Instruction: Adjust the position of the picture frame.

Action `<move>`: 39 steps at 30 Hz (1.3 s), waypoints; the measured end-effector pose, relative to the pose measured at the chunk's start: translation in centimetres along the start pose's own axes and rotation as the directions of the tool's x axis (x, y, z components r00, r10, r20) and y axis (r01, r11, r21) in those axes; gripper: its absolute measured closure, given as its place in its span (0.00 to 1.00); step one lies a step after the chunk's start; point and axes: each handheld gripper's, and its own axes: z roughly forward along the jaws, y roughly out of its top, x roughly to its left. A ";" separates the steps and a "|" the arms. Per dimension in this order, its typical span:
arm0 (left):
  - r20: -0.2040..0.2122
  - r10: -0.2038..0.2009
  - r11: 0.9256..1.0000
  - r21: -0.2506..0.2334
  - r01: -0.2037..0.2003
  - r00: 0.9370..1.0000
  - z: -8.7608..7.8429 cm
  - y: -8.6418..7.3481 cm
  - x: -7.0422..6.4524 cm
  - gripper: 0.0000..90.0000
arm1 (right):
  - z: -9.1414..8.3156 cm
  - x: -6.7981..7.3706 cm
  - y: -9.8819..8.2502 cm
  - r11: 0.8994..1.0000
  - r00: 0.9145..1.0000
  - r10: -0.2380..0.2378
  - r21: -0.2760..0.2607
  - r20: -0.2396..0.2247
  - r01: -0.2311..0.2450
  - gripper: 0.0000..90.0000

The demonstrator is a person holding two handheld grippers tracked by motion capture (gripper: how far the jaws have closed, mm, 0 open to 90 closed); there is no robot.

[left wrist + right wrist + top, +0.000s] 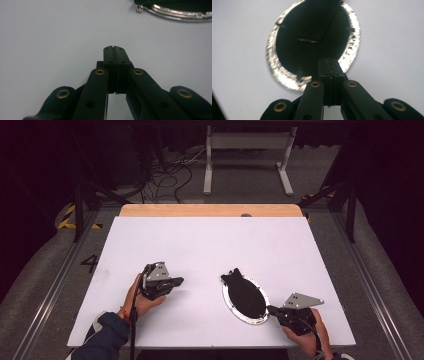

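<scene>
Black jaws of the right gripper (pixel 270 309) are pressed together with nothing between them, their tips at the near rim of the silver oval tray (pixel 226 301), close to the table's (pixel 210 240) near edge toward its right corner. On the tray lies a black cloth-like thing (pixel 244 295), one end spilling over the far rim onto the white tabletop. Left of the tray, well apart from it, the left gripper (pixel 178 281) rests low over the table, jaws likewise fully closed and empty, pointing toward the tray.
</scene>
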 end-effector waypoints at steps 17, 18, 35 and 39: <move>0.068 0.001 0.999 -0.038 0.001 0.998 8.0 7.4 -0.1 0.99 | 0.2 1.6 -0.8 0.997 0.998 -0.068 0.044 -0.002 0.068 1.00; 0.076 0.009 1.000 -0.027 -0.007 0.997 9.2 8.1 -0.4 0.99 | 0.2 1.8 -0.8 0.995 0.997 -0.079 0.055 -0.006 0.079 1.00; 0.103 0.096 0.989 0.101 -0.107 0.990 13.5 9.0 -1.4 0.97 | 0.5 2.4 -0.9 0.993 0.994 -0.106 0.050 -0.039 0.107 1.00; 0.122 0.099 0.987 0.112 -0.113 0.988 13.4 9.0 -1.3 1.00 | 0.6 2.5 -1.0 0.994 0.994 -0.102 0.041 -0.028 0.103 1.00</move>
